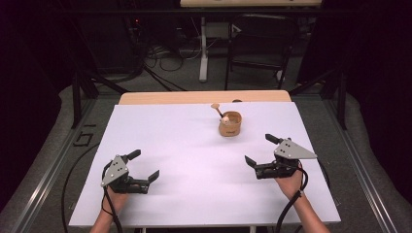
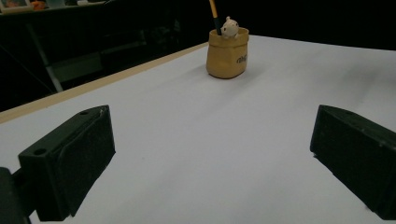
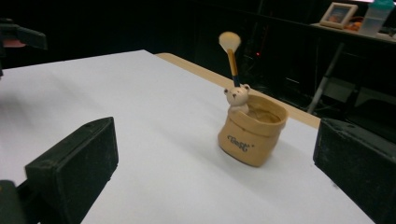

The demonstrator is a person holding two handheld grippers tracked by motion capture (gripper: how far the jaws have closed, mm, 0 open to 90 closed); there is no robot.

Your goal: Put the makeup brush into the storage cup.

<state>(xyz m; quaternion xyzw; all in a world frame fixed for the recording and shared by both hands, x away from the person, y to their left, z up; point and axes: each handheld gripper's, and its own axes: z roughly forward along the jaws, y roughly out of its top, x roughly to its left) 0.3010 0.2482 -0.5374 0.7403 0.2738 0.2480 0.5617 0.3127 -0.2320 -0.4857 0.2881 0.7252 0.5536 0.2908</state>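
A tan sack-shaped pot (image 1: 230, 124) stands upright on the white table (image 1: 184, 145), right of centre toward the far edge. A small white bear figure (image 3: 236, 99) sits on its rim and a brush (image 3: 230, 44) stands inside, bristles up. My left gripper (image 1: 145, 165) rests near the front left, open, with nothing between its jaws. My right gripper (image 1: 260, 149) rests at the front right, also open and empty. The pot (image 2: 227, 53) lies well ahead of the left gripper (image 2: 212, 154). It sits closer in front of the right gripper (image 3: 215, 168), slightly right of the gap.
A wooden strip (image 1: 204, 97) edges the table's far side. Behind it are a chair (image 1: 257, 43), a white table leg (image 1: 203, 48) and floor cables. A shelf with a picture frame (image 3: 338, 14) is in the dark background. The other gripper (image 3: 18, 35) shows far left.
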